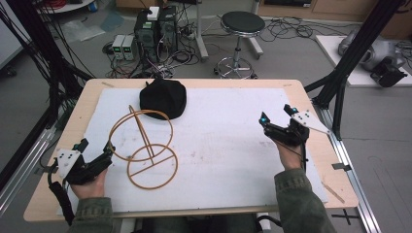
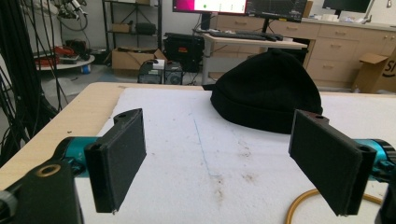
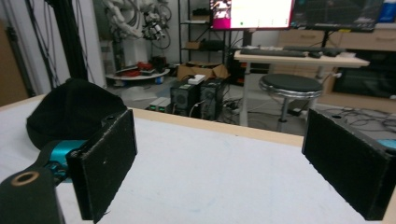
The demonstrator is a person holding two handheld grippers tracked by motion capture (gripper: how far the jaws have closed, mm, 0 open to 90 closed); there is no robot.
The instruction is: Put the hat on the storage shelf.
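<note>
White padding covers the bench (image 1: 301, 204), where both grippers, left (image 1: 108, 151) and right (image 1: 277, 119), hover with jaws wide and empty, nothing yet begun: the wire stand (image 1: 145, 148) sits just beside the left, the black hat (image 1: 163, 98) beyond it untouched.

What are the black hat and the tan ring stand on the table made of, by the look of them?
Black hat: looks like soft knitted fabric, matte, with a ribbed folded cuff and a slumped shape. Ring stand: thin tan hoops and rods, smooth; probably rattan or bamboo, though coated wire is possible.
</note>
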